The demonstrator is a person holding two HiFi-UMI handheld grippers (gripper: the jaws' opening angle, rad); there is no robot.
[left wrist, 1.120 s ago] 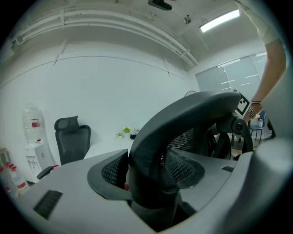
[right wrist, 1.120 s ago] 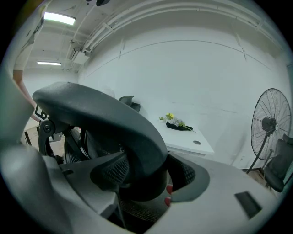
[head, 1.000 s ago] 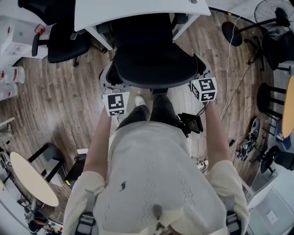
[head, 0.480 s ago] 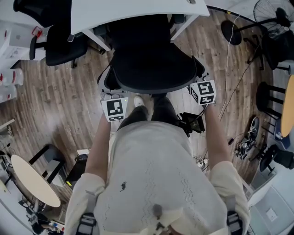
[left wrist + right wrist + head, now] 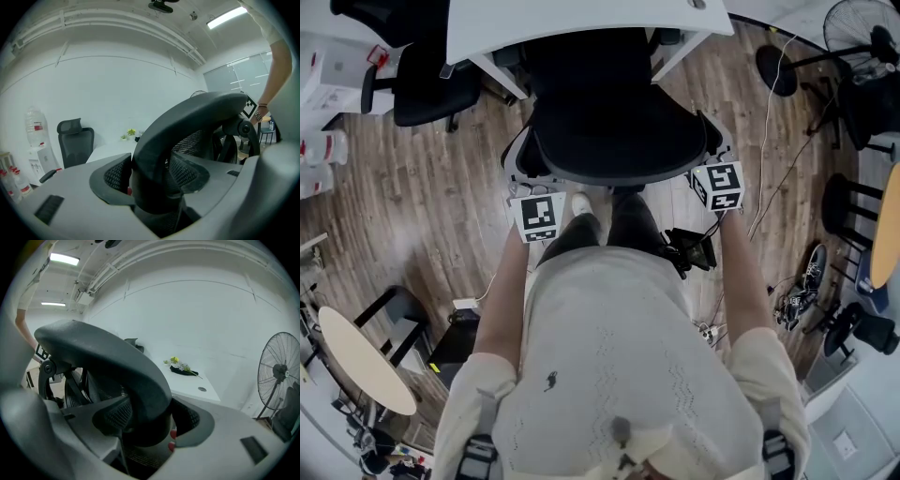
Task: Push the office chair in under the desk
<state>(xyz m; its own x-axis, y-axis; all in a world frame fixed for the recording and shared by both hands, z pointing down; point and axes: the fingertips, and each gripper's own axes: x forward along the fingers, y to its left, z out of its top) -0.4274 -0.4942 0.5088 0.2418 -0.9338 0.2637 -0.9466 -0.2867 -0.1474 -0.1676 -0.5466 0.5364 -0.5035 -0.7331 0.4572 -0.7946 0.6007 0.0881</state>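
Note:
A black mesh office chair (image 5: 619,131) stands right in front of me, its seat partly beneath the white desk (image 5: 581,19). My left gripper (image 5: 525,186) is shut on the left end of the chair's curved backrest rim (image 5: 187,122). In the left gripper view the left gripper (image 5: 154,185) has its jaws on either side of that rim. My right gripper (image 5: 706,157) is shut on the right end of the same rim (image 5: 108,357), where the right gripper (image 5: 140,427) clamps it. The chair's base is hidden under the seat.
A second black office chair (image 5: 422,80) stands at the desk's left. A standing fan (image 5: 862,28) and cables (image 5: 769,187) are on the wood floor at right, with a black device (image 5: 689,248) by my legs. A round table (image 5: 361,361) is at lower left.
Both grippers keep their hold on the backrest rim. The chair and grippers have barely shifted against the desk; only the view wobbles a little.

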